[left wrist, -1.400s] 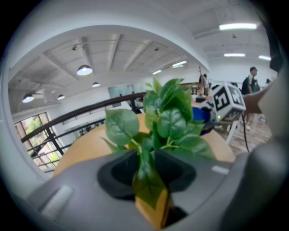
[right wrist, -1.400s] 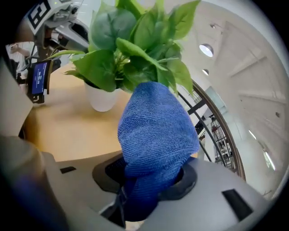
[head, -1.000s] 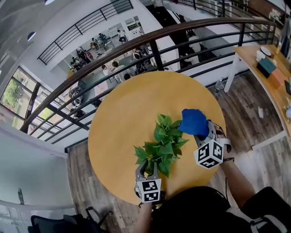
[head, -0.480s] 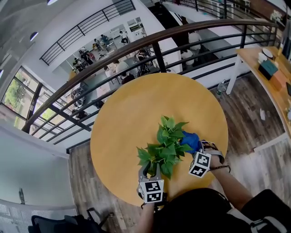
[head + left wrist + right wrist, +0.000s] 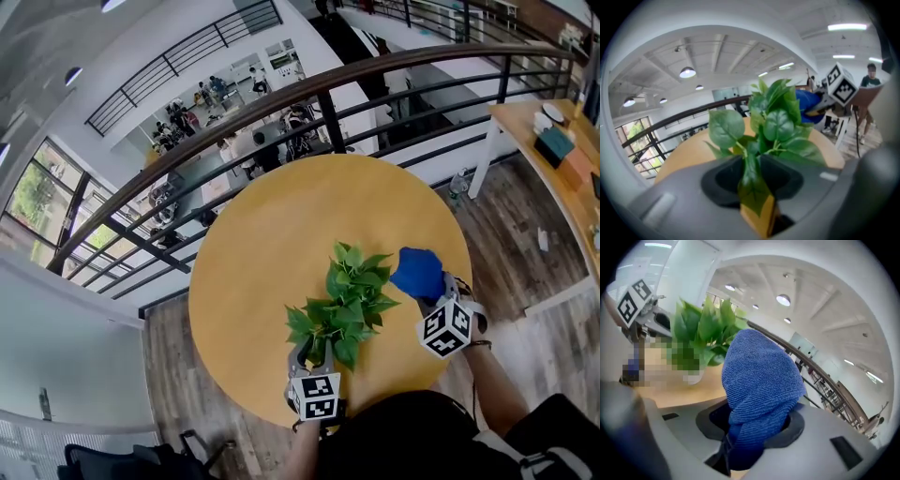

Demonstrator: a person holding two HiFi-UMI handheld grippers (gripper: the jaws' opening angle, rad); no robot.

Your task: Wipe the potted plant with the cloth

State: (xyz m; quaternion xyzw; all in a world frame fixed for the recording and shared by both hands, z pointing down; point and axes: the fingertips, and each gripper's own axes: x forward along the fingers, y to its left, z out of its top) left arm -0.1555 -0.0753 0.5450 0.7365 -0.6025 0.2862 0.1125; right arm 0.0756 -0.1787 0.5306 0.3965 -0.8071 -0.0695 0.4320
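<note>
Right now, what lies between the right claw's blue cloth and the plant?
Nothing else: in the head view the blue cloth hangs right beside the outer leaves of the potted plant, only a sliver of yellow table between.

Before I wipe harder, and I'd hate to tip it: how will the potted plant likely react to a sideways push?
Probably light and top-heavy: the potted plant is mostly spreading leaves, so a shove could tip it. The leaves likely bend rather than resist. The left gripper, jaws closed on its lower leaves, should steady it somewhat.
</note>
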